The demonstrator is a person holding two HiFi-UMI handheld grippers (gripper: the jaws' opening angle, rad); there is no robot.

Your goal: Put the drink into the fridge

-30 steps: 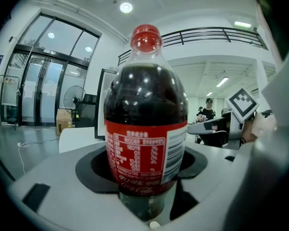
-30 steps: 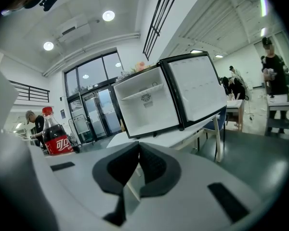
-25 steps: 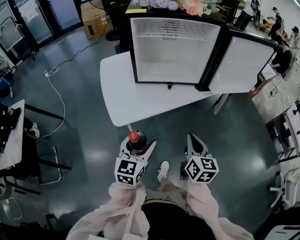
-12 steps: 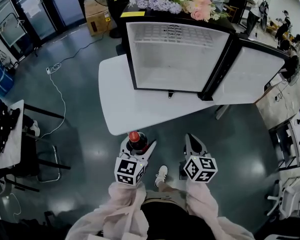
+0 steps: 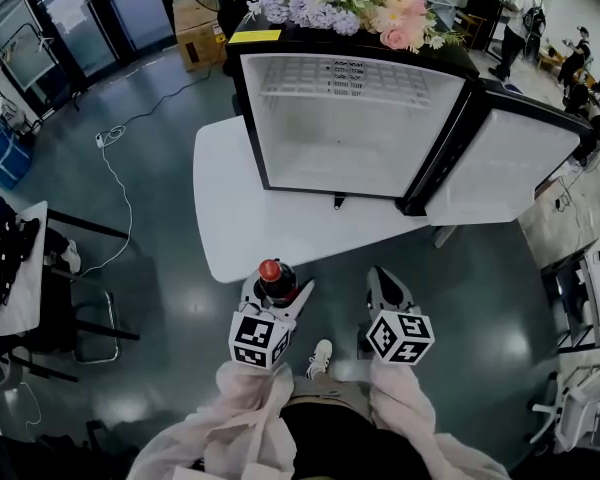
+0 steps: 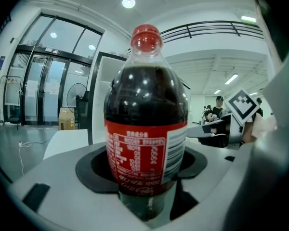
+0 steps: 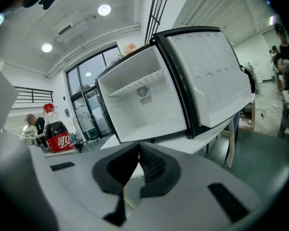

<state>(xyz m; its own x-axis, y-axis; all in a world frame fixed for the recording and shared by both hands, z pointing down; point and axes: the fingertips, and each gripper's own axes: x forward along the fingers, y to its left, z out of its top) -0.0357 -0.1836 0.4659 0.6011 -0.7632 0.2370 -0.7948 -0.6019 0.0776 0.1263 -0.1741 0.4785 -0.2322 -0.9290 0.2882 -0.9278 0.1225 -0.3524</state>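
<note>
Open fridge (image 5: 350,118) ahead of both your tools, its door (image 5: 510,163) swung right, white tabletop (image 5: 240,208) just beyond their tips, your right hand-held gripper (image 5: 380,280) jaws together, empty, your left hand-held gripper (image 5: 276,293) clamped on the upright drink bottle (image 5: 271,273).

**Camera setup**

The room is seen steeply from overhead, with the open fridge (image 5: 355,118) on the white surface (image 5: 240,218) ahead. Both gripper views are taken low along their fingers (image 7: 154,167), towards that fridge. The cola bottle (image 6: 145,109), huge in the left gripper view, is caught by all three.
</note>
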